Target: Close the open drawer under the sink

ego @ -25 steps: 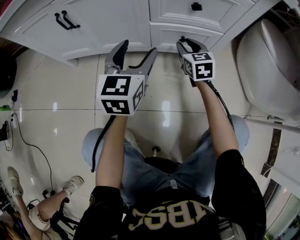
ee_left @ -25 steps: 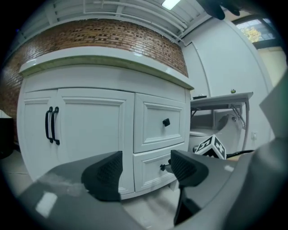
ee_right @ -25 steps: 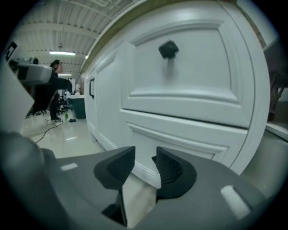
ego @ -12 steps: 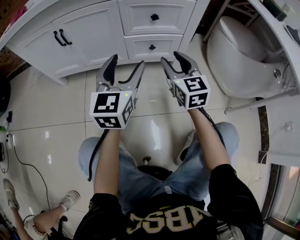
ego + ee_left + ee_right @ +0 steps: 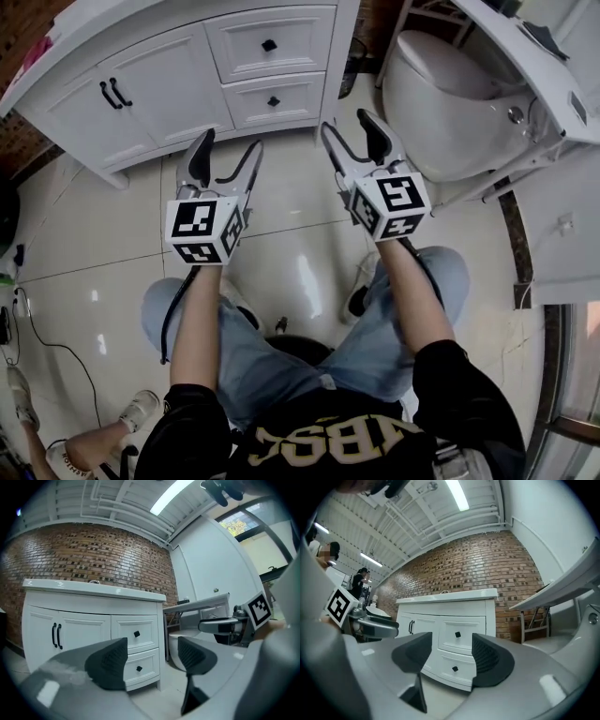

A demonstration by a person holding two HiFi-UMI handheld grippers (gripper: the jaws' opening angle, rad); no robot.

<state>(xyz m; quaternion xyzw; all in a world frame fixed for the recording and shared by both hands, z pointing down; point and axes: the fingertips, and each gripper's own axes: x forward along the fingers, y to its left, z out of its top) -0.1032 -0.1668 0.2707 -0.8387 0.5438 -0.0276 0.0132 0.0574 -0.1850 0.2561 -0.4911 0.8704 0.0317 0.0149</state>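
Observation:
The white vanity [image 5: 178,70] under the sink stands at the top of the head view. Its upper drawer [image 5: 269,44] and lower drawer [image 5: 273,100] both sit flush with the cabinet front. They show again as the upper drawer [image 5: 458,634] and lower drawer [image 5: 455,669], and as the lower drawer [image 5: 139,668]. My left gripper [image 5: 228,150] is open and empty, held level a short way back from the vanity. My right gripper [image 5: 349,127] also hangs clear of the drawers. Its jaws are opening with nothing between them.
A white toilet [image 5: 436,98] stands right of the vanity, with a white counter [image 5: 548,70] beyond it. The double doors [image 5: 112,94] have black handles. A cable [image 5: 42,328] and another person's legs [image 5: 84,441] lie on the tiled floor at lower left.
Both grippers have drawn back from the vanity and risen. The right gripper, nearly shut by the lower drawer front a second ago, has spread its jaws.

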